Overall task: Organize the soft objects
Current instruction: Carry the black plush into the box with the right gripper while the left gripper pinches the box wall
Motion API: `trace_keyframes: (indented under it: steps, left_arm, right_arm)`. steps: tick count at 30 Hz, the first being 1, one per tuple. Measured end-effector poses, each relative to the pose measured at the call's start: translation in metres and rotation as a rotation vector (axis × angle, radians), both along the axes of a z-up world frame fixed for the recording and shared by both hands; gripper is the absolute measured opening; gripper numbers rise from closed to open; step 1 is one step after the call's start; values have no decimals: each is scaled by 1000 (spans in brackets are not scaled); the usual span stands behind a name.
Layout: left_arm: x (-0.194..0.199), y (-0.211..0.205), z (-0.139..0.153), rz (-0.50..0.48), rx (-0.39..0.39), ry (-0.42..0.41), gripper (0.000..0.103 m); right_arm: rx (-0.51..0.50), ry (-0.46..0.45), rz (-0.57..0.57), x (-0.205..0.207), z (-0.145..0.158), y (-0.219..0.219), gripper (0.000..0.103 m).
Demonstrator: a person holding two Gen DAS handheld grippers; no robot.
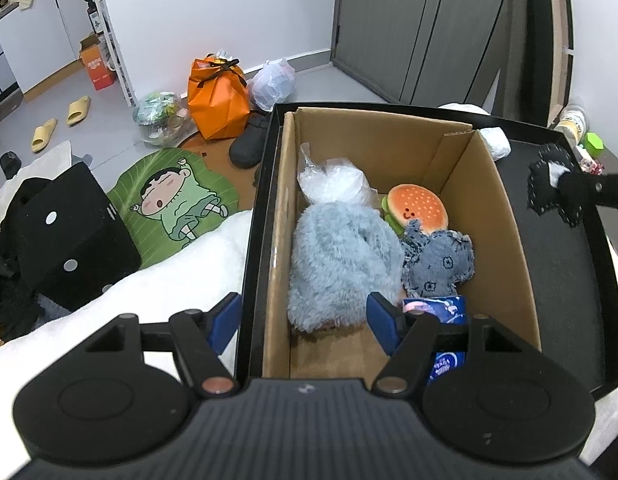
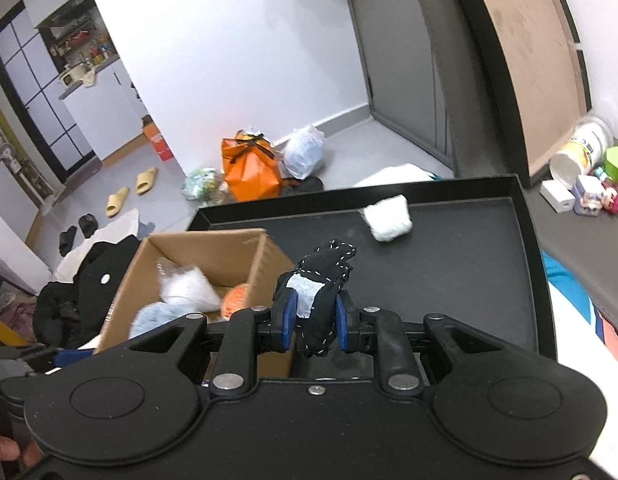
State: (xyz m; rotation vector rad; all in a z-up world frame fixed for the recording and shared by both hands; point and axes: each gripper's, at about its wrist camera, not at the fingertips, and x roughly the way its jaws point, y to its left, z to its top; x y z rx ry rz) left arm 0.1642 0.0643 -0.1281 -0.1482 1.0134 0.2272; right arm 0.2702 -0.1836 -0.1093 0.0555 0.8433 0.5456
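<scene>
A cardboard box (image 1: 505,248) stands in the left part of a black tray (image 1: 565,280). Inside lie a fluffy light-blue plush (image 1: 341,260), a burger plush (image 1: 419,206), a grey denim plush (image 1: 441,260), a clear plastic bag (image 1: 333,182) and a blue packet (image 1: 449,308). My left gripper (image 1: 305,316) is open and straddles the box's left wall, holding nothing. My right gripper (image 2: 315,316) is shut on a black soft toy (image 2: 329,268) with white stitching and a white label, lifted above the tray (image 2: 469,272) just right of the box (image 2: 205,244). A white soft bundle (image 2: 387,218) lies on the tray's far side.
White bedding (image 1: 181,280) lies under the tray. On the left are a black dice cushion (image 1: 69,236) and a cartoon mat (image 1: 173,200). An orange bag (image 1: 217,96), plastic bags and slippers (image 1: 61,120) sit on the floor. A can (image 2: 581,152) and small toys (image 2: 605,196) stand on the right ledge.
</scene>
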Motion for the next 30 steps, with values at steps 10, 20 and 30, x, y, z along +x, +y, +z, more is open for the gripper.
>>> trace_keyframes:
  steps: [10, 20, 30]
  left_arm:
    - [-16, 4, -3, -17, -25, -24, 50]
    - [-27, 23, -6, 12, -69, -41, 8]
    - [-31, 24, -7, 6, -80, -57, 8]
  right_arm:
    - [32, -11, 83, -15, 17, 27, 21]
    - [28, 28, 190, -37, 10, 63, 22]
    - [45, 109, 278, -50, 4, 83, 29]
